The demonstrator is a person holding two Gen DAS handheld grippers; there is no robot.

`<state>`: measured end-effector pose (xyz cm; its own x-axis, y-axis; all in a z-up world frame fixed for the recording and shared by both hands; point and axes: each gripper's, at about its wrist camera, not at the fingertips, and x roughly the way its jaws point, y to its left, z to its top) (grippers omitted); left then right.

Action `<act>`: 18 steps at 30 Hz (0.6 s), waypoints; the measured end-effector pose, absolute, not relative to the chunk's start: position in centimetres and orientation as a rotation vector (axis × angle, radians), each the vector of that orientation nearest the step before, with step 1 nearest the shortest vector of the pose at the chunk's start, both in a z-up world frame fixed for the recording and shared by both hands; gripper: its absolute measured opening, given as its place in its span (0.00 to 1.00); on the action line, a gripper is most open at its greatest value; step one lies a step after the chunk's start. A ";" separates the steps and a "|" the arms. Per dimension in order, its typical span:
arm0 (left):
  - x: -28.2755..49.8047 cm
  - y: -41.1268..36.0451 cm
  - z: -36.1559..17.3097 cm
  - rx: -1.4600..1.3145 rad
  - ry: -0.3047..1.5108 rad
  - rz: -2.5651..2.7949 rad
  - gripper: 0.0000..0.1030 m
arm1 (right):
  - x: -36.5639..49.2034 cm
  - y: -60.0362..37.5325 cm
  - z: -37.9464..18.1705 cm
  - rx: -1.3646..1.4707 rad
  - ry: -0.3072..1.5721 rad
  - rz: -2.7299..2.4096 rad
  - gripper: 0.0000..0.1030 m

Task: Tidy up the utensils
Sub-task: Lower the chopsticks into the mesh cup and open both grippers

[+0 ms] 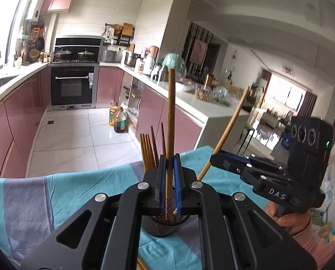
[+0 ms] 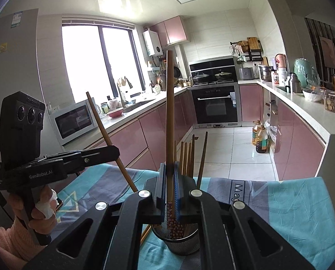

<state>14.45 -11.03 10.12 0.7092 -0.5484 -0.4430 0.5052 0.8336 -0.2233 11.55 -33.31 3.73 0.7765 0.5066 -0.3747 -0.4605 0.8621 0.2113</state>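
My left gripper [image 1: 170, 158] is shut on a brown chopstick [image 1: 170, 117] that stands nearly upright, its red patterned lower end over the mouth of a black mesh holder [image 1: 160, 229]. Several chopsticks [image 1: 147, 150] lean in that holder. To the right, my right gripper [image 1: 213, 160] is shut on a second, slanted chopstick [image 1: 231, 123]. In the right wrist view the right gripper [image 2: 170, 168] clamps its chopstick [image 2: 170, 103] over the holder [image 2: 182, 245], which has other chopsticks [image 2: 187, 157] in it. The left gripper [image 2: 116, 150] holds its slanted chopstick [image 2: 99, 121] at the left.
The holder stands on a teal and grey cloth [image 1: 81, 193] covering the table. One loose chopstick [image 2: 145, 234] lies on the cloth beside the holder. Beyond the table edge are a tiled floor, pink cabinets [image 1: 21, 112], oil bottles [image 1: 117, 119] and a cluttered counter [image 1: 199, 103].
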 end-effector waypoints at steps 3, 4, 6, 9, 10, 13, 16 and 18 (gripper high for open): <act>15.3 -12.2 9.4 -0.050 0.554 -0.571 0.07 | 11.9 -33.0 3.1 0.098 0.459 0.519 0.05; 15.3 -12.4 9.0 -0.035 0.563 -0.560 0.07 | 12.1 -32.9 2.8 0.095 0.470 0.517 0.05; 15.8 -12.5 8.4 -0.008 0.582 -0.553 0.07 | 12.5 -32.8 2.3 0.093 0.487 0.518 0.05; 16.0 -13.0 7.8 0.020 0.606 -0.549 0.07 | 12.9 -32.6 1.5 0.090 0.511 0.514 0.05; 16.0 -13.1 7.6 0.029 0.614 -0.551 0.07 | 12.9 -32.5 1.2 0.089 0.518 0.513 0.05; 16.3 -13.5 6.9 0.050 0.644 -0.547 0.07 | 13.3 -32.1 0.6 0.084 0.545 0.514 0.05; 17.1 -13.8 6.2 0.067 0.674 -0.543 0.07 | 13.7 -31.7 0.0 0.072 0.569 0.518 0.05; 17.7 -13.8 5.8 0.074 0.693 -0.540 0.07 | 14.0 -31.3 -0.3 0.057 0.588 0.517 0.05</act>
<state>17.75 -13.79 5.83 0.6382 -0.4488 -0.6256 0.4968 0.8608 -0.1106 13.96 -31.26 -0.34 0.7094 0.4811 -0.5151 -0.4492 0.8717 0.1957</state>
